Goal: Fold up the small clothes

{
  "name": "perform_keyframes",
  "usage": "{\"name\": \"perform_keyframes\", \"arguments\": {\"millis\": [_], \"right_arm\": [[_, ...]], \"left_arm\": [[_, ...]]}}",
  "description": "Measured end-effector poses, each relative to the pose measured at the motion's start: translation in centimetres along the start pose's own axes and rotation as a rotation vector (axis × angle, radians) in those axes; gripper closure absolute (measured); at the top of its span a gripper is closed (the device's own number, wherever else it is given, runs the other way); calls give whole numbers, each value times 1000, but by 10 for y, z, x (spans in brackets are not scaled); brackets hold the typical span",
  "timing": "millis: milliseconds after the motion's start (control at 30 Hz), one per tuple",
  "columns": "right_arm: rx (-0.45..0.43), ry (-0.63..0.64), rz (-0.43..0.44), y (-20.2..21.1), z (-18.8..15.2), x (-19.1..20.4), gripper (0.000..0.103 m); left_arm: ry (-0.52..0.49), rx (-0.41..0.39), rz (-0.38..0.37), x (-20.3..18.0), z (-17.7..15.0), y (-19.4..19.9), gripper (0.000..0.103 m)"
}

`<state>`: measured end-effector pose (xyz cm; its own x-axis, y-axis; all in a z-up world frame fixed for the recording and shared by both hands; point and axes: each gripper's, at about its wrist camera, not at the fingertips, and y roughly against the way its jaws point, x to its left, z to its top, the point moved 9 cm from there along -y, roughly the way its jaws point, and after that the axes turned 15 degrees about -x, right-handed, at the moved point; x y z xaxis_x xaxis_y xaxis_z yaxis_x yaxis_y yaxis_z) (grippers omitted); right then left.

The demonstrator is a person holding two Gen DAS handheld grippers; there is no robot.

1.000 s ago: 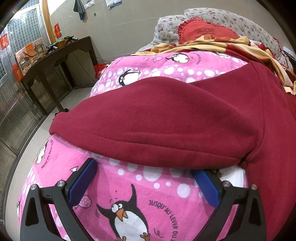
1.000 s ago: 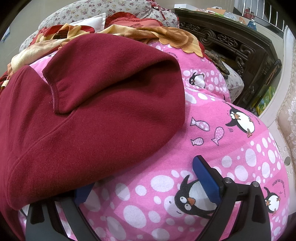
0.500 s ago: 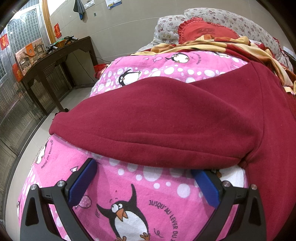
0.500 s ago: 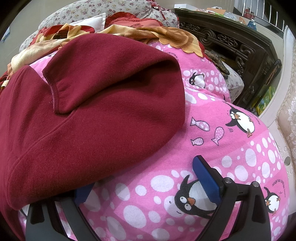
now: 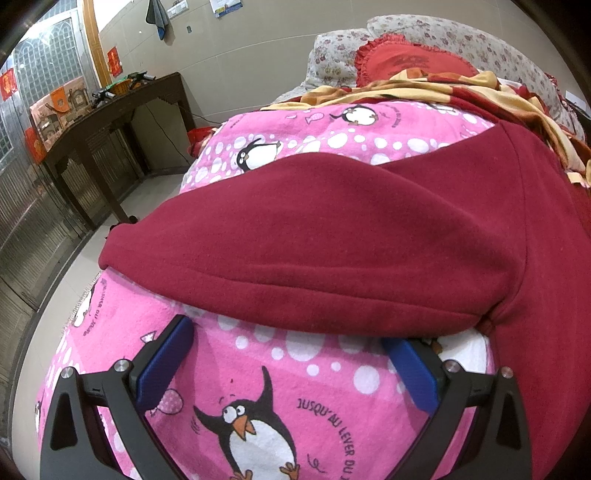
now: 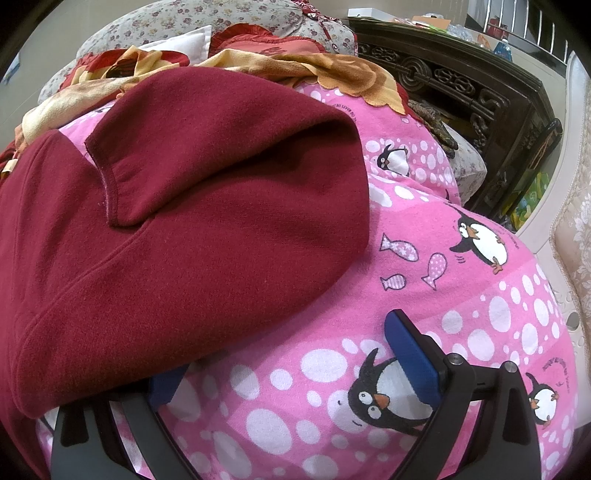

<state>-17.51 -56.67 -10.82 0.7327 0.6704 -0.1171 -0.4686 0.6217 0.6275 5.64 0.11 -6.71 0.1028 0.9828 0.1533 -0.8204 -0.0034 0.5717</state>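
On the bed, spread over a pink fleece blanket printed with penguins, fish and white dots (image 5: 258, 373), lies a dark red fleece garment (image 5: 332, 236), a small top with its sleeves folded in across the body. From the left wrist view, one sleeve lies folded across the front of the garment, its hemmed edge running just beyond the left claw (image 5: 288, 354), which sits low over the blanket with its two blue-padded fingers spread wide and nothing between them; the right-hand pad (image 5: 410, 369) sits at the edge of the red cloth, and whether it touches cannot be told. From the right wrist view, the same dark red fleece garment (image 6: 192, 229) shows a sleeve with a stitched cuff folded over its body, and the fold bulges up on the pink blanket (image 6: 461, 288). The right claw (image 6: 291, 354) is likewise spread wide and empty, its left blue pad (image 6: 164, 384) tucked partly beneath the overhanging edge of the garment and its right pad clear on the blanket over a penguin print. Beyond the garment lie a crumpled red and yellow blanket (image 6: 332, 70), a round red ruffled cushion (image 5: 410, 62) and floral pillows (image 5: 458, 33). A dark wooden side table (image 5: 122, 110) stands against the wall left of the bed, and a dark carved wooden cabinet (image 6: 461, 85) stands on its right.
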Motion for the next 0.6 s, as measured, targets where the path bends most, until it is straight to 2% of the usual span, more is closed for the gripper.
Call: {"name": "perform_keyframes", "arguments": {"millis": [33, 100, 167, 333, 600], "right_arm": [[9, 6, -5, 1, 0, 0, 1], [40, -5, -4, 10, 1, -5, 11], [40, -24, 17, 30, 8, -12, 14], [-94, -9, 35, 104, 43, -40, 14], [-236, 6, 91, 208, 108, -65, 14]], "left_arm": [[-5, 18, -14, 0, 0, 1, 0], [-5, 38, -36, 2, 1, 6, 0], [7, 32, -34, 12, 8, 13, 0], [27, -55, -81, 18, 31, 58, 0], [8, -140, -183, 2, 62, 136, 0]]}}
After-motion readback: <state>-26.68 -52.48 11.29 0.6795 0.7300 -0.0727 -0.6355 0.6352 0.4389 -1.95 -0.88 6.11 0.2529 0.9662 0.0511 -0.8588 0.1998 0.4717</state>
